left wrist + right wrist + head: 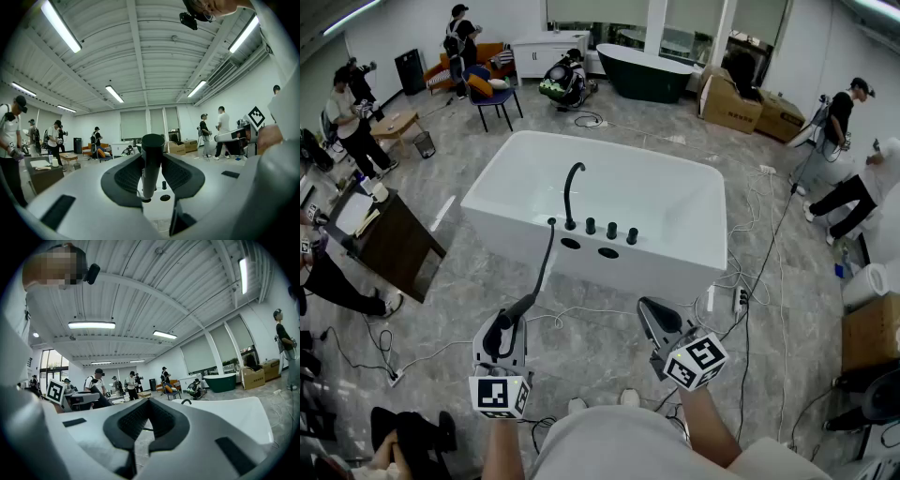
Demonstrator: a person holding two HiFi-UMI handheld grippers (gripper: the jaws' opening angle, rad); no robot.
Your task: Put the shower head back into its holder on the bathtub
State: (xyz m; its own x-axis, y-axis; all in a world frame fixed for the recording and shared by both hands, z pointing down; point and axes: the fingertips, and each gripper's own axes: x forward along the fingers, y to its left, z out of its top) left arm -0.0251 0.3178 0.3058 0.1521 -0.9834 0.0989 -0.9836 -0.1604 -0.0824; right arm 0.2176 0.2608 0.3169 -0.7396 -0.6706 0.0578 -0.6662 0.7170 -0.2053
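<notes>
Shower head (pixel 153 150) is clamped in the left gripper (pixel 153 180), hose (pixel 546 262) trailing to the bathtub (pixel 675 272) rim at 12 o'clock, lined up for the holder (pixel 570 244), I'd guess. Right gripper (pixel 146 420) hangs at its 3 o'clock, jaws pinched together, empty.

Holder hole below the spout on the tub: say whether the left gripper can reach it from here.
Probably yes. The left gripper is shut on the shower head, only floor with thin cables lies between it and the tub, and nothing covers the hole; the person would have to step closer.
</notes>
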